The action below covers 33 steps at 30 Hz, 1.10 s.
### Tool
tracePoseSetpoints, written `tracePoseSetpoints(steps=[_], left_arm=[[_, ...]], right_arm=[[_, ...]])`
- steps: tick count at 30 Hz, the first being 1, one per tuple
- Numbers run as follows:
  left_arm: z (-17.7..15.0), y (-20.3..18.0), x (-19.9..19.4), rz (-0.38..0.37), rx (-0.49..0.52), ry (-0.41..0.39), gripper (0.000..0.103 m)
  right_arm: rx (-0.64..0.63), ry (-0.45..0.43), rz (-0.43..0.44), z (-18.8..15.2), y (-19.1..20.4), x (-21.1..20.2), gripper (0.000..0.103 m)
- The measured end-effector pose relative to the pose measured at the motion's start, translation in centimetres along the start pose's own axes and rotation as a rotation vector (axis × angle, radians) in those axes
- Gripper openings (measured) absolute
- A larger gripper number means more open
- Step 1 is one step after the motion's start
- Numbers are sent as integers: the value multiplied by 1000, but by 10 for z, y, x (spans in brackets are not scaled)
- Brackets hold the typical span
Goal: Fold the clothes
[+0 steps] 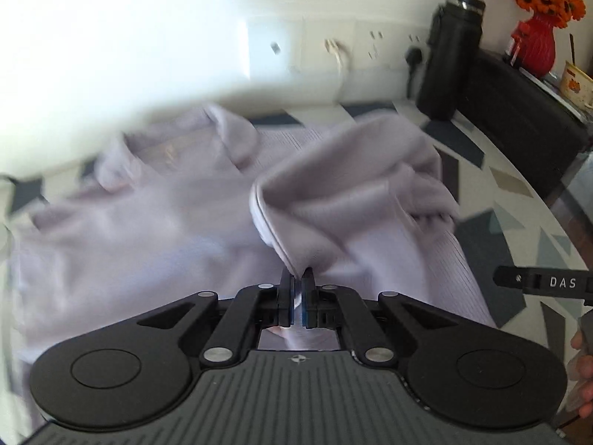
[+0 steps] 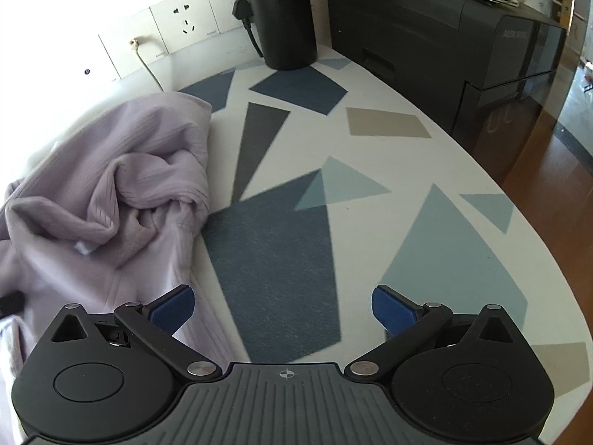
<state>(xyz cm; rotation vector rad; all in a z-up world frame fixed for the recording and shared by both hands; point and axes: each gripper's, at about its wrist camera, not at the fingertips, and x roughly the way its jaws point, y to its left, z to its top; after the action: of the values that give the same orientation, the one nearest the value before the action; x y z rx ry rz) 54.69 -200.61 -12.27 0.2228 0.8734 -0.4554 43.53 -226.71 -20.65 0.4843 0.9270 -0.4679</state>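
The lilac garment point(image 1: 155, 222) lies spread across the patterned table point(image 2: 426, 170), its collar end toward the wall. It is only partly laid flat: the body is roughly flat, but one side is bunched and rumpled.

The left gripper point(image 1: 298, 282) has its jaws closed tight on a hemmed edge of the garment, a sleeve or a side flap by the look of it, and holds that fold raised above the body of the cloth. The left wrist view is motion-blurred, so finer detail of the fold cannot be confirmed.

The right gripper point(image 2: 283, 306) stands wide apart and holds nothing. It hovers over bare table just beside the garment's near edge, with one finger point(image 2: 172, 307) over the cloth.

Assessment: a fold of one side appears to be in progress, judged from the lifted edge. No neat folded stack is visible. The crumpled heap seen in the right wrist view remains to be smoothed, and the garment is not yet a compact folded shape.
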Motion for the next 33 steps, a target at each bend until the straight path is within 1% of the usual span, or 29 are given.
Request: tracePoseSetpoints(steps=[3, 4, 6, 7, 8, 9, 10, 12, 14, 17, 18, 19, 20, 22, 24, 29, 30, 32, 33], left_arm=[[20, 27, -25, 154, 1, -83, 4], [25, 35, -31, 209, 1, -112, 5], [30, 47, -28, 340, 7, -146, 13], [33, 52, -25, 403, 8, -160, 32], [32, 59, -20, 434, -18, -144, 61], [26, 65, -18, 415, -54, -139, 70], [21, 72, -15, 395, -91, -133, 72], [5, 85, -11, 351, -170, -85, 72], [-13, 98, -11, 308, -258, -48, 72], [-45, 116, -10, 263, -415, -14, 72], [-54, 126, -10, 239, -494, -15, 72], [-64, 136, -10, 214, -572, -16, 70], [-74, 147, -10, 189, -649, -17, 65], [-87, 167, -7, 141, -779, -39, 59], [-90, 177, -5, 156, -813, -48, 59], [-92, 185, 11, 25, -888, 16, 59], [-96, 187, 12, -7, -945, 3, 59], [-100, 191, 12, -58, -1028, -28, 59], [-99, 192, 12, -70, -1041, -34, 59]], right_arm=[[22, -2, 30, 7, 12, -1, 102], [43, 5, 55, 9, 19, 0, 102], [78, 23, 99, 13, 34, 4, 102], [91, 33, 116, 14, 42, 6, 102], [89, 40, 121, 14, 51, 9, 102], [75, 46, 115, 13, 58, 12, 102], [60, 52, 107, 13, 64, 16, 102], [24, 54, 91, 13, 72, 20, 102], [15, 58, 63, 12, 73, 24, 102], [48, 79, 39, 13, 69, 29, 102], [62, 82, 34, 13, 69, 30, 102], [69, 81, 30, 13, 69, 30, 102], [75, 79, 27, 12, 69, 30, 102], [81, 58, 33, 12, 67, 28, 102], [87, 35, 41, 12, 65, 26, 102], [144, -9, 127, 18, 55, 17, 102], [160, -14, 140, 19, 53, 16, 102], [193, -24, 163, 23, 48, 14, 101], [198, -24, 164, 23, 48, 13, 101]])
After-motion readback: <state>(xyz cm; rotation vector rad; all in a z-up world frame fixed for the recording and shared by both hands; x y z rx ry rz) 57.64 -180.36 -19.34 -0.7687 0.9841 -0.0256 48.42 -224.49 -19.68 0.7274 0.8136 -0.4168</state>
